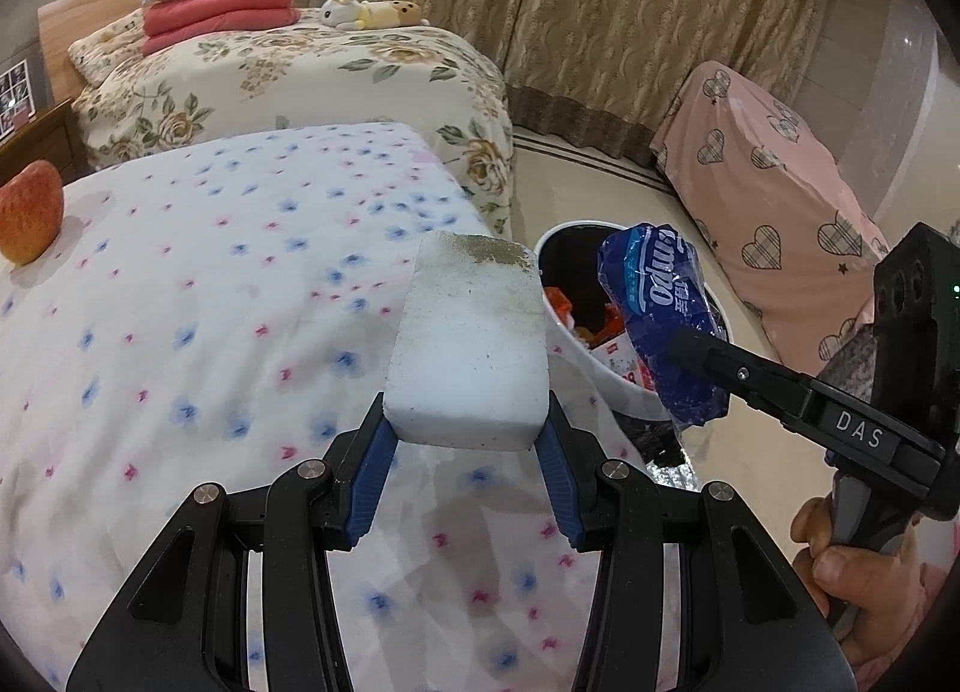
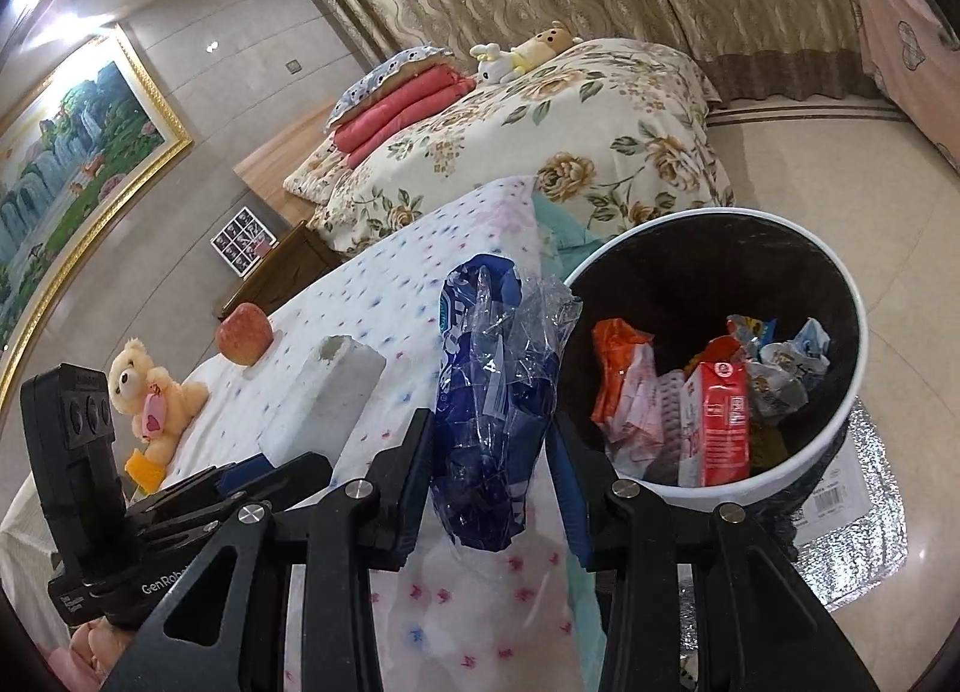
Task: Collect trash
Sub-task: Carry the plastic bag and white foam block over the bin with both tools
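Bin (image 2: 852, 392) beside the table already holds cartons and wrappers. Left gripper (image 1: 465, 443) clamps a soiled white foam block (image 1: 471, 344) above the tablecloth (image 1: 198, 302). Right gripper (image 2: 492, 452) grips a blue plastic wrapper (image 2: 486, 404) near the rim (not yet over the opening). Both drops are outstanding.

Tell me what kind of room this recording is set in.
Most likely a bedroom in a home. A bed with a cream floral quilt carries folded red blankets and a white plush rabbit; patterned beige curtains hang full length behind, and a round white waste bin stands on the floor.
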